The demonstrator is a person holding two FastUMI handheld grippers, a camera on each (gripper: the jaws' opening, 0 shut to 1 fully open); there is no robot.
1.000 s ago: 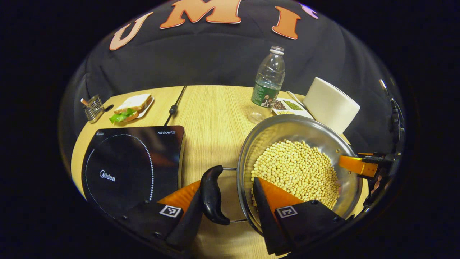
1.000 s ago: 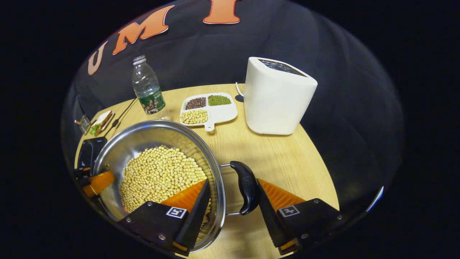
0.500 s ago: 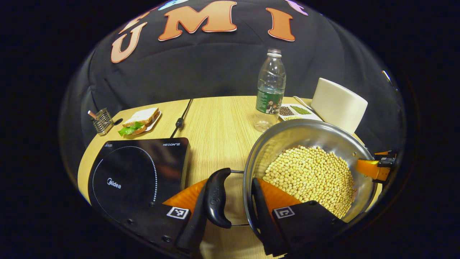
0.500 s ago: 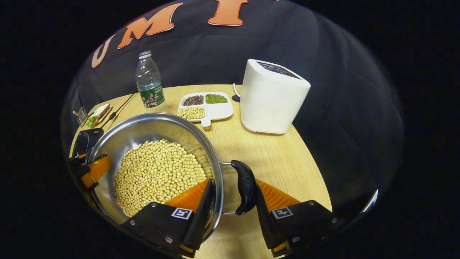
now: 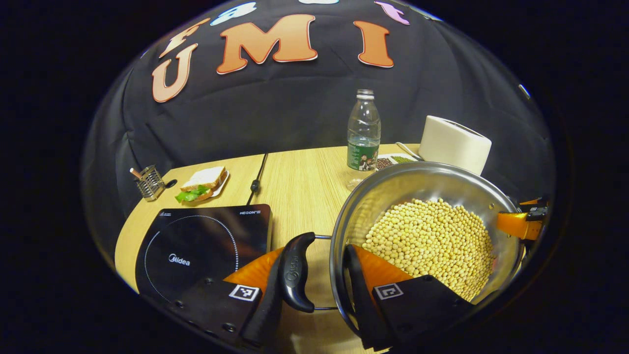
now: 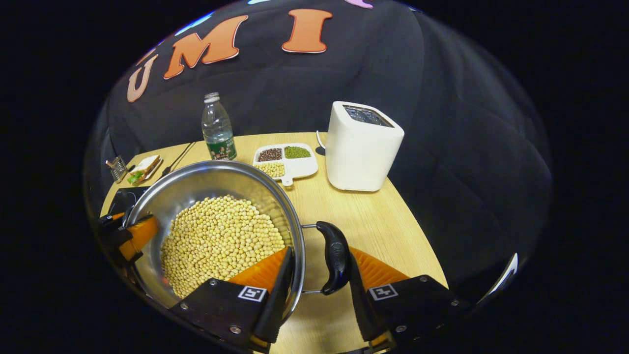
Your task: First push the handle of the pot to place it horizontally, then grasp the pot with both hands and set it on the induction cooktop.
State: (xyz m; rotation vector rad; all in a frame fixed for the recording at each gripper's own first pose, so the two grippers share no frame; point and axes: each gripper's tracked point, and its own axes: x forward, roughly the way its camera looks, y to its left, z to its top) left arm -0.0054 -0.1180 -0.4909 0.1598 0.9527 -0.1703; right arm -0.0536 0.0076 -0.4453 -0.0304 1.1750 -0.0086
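The pot [image 5: 427,231] of soybeans hangs between both grippers, each clamping a side handle and the rim: left gripper [image 5: 314,287] on the left handle [image 5: 294,273], right gripper [image 6: 314,285] on the right handle [image 6: 335,256]. The induction cooktop [image 5: 201,246] lies on the counter [image 5: 300,191] to the pot's left (nearest the left gripper), so I judge the carry goes sideways, handle axis level.

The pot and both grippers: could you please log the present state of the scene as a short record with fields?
pot: steel, holds pale beans, rim tilted
left gripper: one finger outside the pot's left handle, the other inside the rim
right gripper: same hold at the right handle
induction cooktop: bare, left of the pot
table: also bears bottle, toaster, sandwich
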